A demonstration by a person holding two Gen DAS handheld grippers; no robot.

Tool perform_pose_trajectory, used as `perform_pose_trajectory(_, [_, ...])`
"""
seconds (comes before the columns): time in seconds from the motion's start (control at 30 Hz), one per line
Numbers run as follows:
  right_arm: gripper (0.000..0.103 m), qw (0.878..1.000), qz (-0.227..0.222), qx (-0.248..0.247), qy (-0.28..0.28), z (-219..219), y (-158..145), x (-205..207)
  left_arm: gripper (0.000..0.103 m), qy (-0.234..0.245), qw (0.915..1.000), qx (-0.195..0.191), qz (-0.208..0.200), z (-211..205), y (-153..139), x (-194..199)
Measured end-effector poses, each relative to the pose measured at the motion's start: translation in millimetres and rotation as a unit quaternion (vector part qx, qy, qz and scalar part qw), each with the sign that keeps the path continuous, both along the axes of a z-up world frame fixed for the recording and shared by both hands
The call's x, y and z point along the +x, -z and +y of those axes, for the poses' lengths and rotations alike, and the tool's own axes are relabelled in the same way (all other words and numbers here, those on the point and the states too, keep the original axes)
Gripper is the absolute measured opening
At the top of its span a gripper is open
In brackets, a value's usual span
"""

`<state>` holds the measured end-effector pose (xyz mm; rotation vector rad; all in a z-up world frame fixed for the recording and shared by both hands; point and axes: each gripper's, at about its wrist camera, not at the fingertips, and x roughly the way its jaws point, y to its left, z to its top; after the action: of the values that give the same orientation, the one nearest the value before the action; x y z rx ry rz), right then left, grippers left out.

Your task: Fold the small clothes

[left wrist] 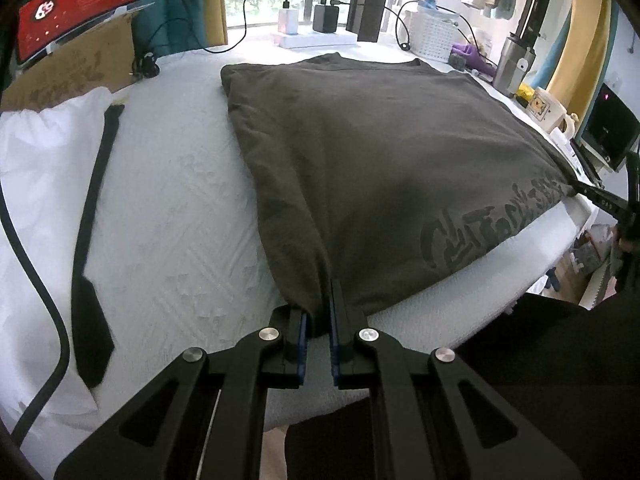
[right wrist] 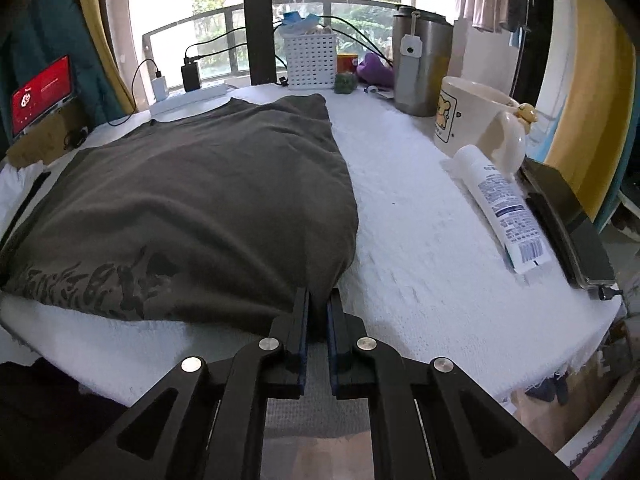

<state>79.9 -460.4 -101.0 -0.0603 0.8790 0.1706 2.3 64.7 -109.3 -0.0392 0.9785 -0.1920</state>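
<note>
The left tongs (left wrist: 319,312) pinched the near left corner of the dark olive cotton T-shirt (left wrist: 360,152), and the right tongs (right wrist: 318,312) were clamped on its near right corner. The shirt lay flat on the white textured table (right wrist: 420,240). A black necktie (left wrist: 94,216) lay left; a white tube (right wrist: 500,208) and cream mug (right wrist: 472,116) stood right.

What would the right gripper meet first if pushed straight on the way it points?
The right gripper is already shut on the dark T-shirt; going on, it would likely plough into that shirt's near corner.
</note>
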Motion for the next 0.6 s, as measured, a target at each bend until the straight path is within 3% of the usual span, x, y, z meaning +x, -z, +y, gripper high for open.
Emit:
perform_pose_trajectory(0.1, [0.009,1.000,0.006,-0.006,-0.001,0,-2,-2,0.010,0.000,1.0000,-0.006,0.001,3,-1,-2])
perform_pose_trajectory(0.23, [0.025,1.000,0.011,-0.020,0.005,-3,-3,-4,0.012,0.000,0.9998,-0.020,0.004,9,-1,-6])
perform_pose_trajectory(0.3, [0.052,0.999,0.013,-0.027,0.020,-8,-5,-4,0.012,0.006,0.9998,-0.019,0.005,10,-1,-8])
perform_pose_trajectory(0.37, [0.068,0.999,0.007,-0.032,0.032,-13,-8,-3,0.014,0.012,0.9998,-0.014,0.004,9,-3,-11])
perform_pose_trajectory(0.5, [0.068,0.998,-0.016,-0.030,0.044,-17,-21,-2,0.019,-0.001,0.9997,-0.010,-0.023,16,-17,-16])
perform_pose_trajectory(0.6, [0.068,0.999,-0.032,-0.020,0.037,-6,-28,3,0.042,-0.026,0.9981,-0.023,-0.050,25,-28,-16])
